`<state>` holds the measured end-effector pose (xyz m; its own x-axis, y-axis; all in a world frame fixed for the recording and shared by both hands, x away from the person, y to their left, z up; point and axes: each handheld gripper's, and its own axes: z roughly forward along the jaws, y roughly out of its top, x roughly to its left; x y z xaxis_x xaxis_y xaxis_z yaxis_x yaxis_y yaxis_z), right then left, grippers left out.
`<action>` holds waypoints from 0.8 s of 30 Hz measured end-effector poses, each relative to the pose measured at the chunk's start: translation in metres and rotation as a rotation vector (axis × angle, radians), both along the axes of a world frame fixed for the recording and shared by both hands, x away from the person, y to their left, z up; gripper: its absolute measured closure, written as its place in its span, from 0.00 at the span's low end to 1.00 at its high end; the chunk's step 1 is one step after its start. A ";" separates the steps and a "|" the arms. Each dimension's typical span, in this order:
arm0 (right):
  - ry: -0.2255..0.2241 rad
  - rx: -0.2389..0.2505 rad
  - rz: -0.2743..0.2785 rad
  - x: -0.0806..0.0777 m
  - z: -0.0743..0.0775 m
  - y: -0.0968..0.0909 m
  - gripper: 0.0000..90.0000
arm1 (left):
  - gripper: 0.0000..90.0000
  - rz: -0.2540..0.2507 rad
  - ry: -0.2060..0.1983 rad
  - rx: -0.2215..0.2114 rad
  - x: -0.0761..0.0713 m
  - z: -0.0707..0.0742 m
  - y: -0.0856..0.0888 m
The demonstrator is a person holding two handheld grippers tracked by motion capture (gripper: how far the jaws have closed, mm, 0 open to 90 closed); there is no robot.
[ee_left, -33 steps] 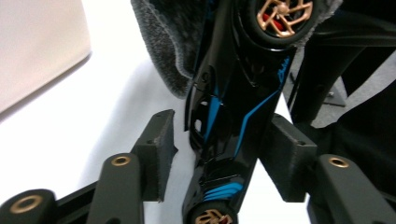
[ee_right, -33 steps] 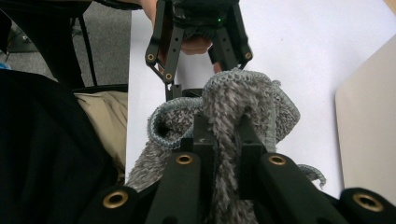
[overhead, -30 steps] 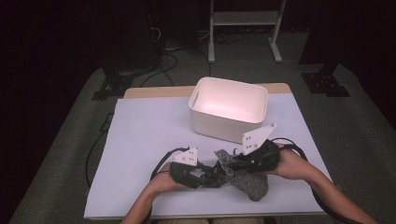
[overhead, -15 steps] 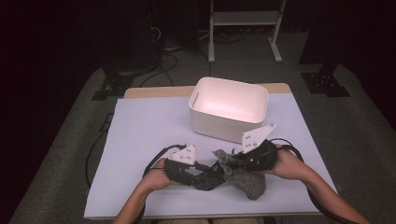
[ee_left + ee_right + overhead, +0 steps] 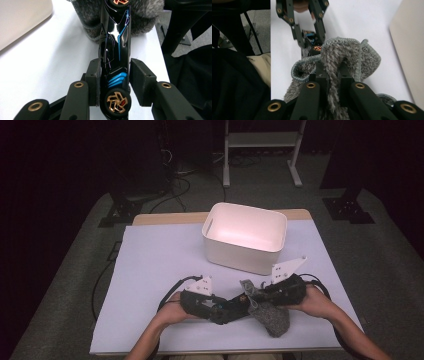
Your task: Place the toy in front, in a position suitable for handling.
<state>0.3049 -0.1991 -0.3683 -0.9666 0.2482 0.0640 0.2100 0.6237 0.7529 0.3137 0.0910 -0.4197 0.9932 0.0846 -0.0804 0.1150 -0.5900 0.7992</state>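
Near the front edge of the tabletop [image 5: 150,270], the left gripper [image 5: 113,80] clamps a black toy car [image 5: 115,50] with blue stripes and gold wheels; its jaws have just eased apart slightly, yet the pads press the car's sides. The car's nose reaches into a grey fuzzy sock [image 5: 342,57], which lies toward the front right corner. The right gripper [image 5: 333,75] pinches the sock's cuff tightly between its jaws. Farther back, near the rear edge, stands a white bin [image 5: 245,252].
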 end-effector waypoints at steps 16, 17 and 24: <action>0.020 -0.061 0.015 -0.002 -0.016 -0.004 0.91 | 0.72 -0.040 -0.038 0.053 -0.005 0.004 -0.025; 0.021 -0.055 0.015 -0.001 -0.017 -0.003 0.91 | 0.72 -0.037 -0.037 0.054 -0.005 0.004 -0.025; 0.032 -0.045 0.021 -0.005 -0.020 -0.008 0.91 | 0.64 -0.033 -0.062 0.090 -0.009 0.003 -0.021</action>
